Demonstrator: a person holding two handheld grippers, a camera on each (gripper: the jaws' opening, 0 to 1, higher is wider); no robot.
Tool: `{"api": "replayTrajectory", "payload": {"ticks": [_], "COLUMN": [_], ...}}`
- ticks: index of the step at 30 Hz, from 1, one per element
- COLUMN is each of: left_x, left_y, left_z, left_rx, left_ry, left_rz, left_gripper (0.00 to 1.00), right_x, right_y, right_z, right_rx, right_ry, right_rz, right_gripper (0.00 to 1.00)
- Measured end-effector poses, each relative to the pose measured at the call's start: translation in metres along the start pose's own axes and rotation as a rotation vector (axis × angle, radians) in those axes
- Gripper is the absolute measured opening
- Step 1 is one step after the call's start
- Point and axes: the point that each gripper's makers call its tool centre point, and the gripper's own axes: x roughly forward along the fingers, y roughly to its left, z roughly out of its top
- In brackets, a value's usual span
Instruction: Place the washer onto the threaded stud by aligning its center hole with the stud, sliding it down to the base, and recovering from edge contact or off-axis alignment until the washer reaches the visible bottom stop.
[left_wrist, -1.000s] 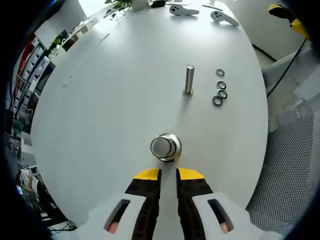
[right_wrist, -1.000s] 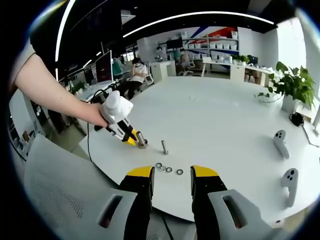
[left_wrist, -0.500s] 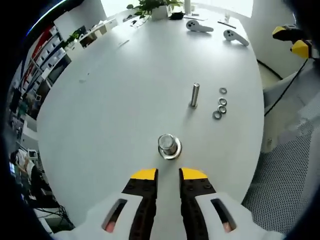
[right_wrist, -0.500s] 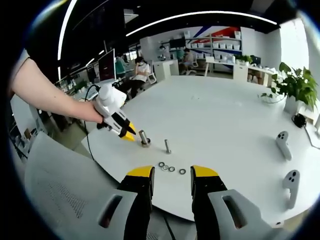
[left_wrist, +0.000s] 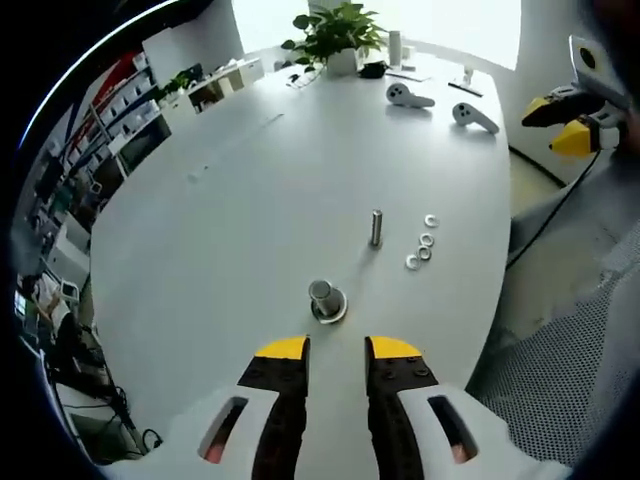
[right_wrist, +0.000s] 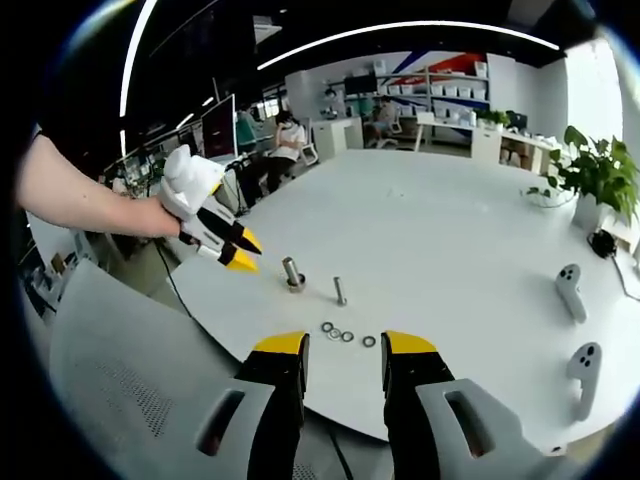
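Left gripper (left_wrist: 335, 347) fingers spread, empty, above stud (left_wrist: 323, 297); right gripper (right_wrist: 343, 345) fingers spread near washers (right_wrist: 345, 336)

Two grey handheld controllers (left_wrist: 432, 104) are lying near the white round table's (left_wrist: 230, 210) far edge, beside a green potted plant (left_wrist: 335, 35).

Washers (left_wrist: 421, 246) beside bare stud (left_wrist: 376, 227); washered stud (left_wrist: 323, 298) nearer.
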Motion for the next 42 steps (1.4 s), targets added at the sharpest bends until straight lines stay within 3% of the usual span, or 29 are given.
{"api": "replayTrajectory", "payload": {"ticks": [5, 12, 22, 25, 30, 37, 40, 42], "left_x": [-0.014, -0.032, -0.058, -0.068, -0.084, -0.112, -0.121, -0.123], "left_y": [-0.002, 0.007, 0.002, 0.003, 0.005, -0.011, -0.011, -0.012], "left_z": [0.005, 0.003, -0.018, -0.016, -0.019, -0.016, -0.019, -0.021], "left_rx": [0.001, -0.074, -0.152, -0.172, -0.189, -0.207, -0.263, -0.272], "left_ry": [-0.043, -0.121, -0.185, -0.237, -0.251, -0.329, -0.369, -0.362], "left_rz": [0.009, 0.034, 0.070, 0.088, 0.113, 0.127, 0.149, 0.142], "left_gripper": [0.22, 0.25, 0.27, 0.29, 0.29, 0.32, 0.32, 0.32], "right_x": [0.001, 0.001, 0.001, 0.001, 0.001, -0.002, -0.002, -0.001], "right_y": [0.001, 0.003, 0.003, 0.003, 0.005, 0.003, 0.003, 0.002], "right_z": [-0.002, -0.003, -0.002, -0.002, -0.002, 0.002, 0.004, 0.003], "right_rx": [-0.003, -0.009, -0.009, -0.007, -0.012, -0.021, -0.027, -0.015], "right_ry": [0.010, 0.018, 0.013, 0.010, 0.015, -0.011, -0.020, -0.011], "right_rz": [0.004, 0.013, 0.018, 0.017, 0.023, 0.008, 0.005, 0.008], "right_gripper": [0.31, 0.31, 0.31, 0.31, 0.31, 0.31, 0.31, 0.31]}}
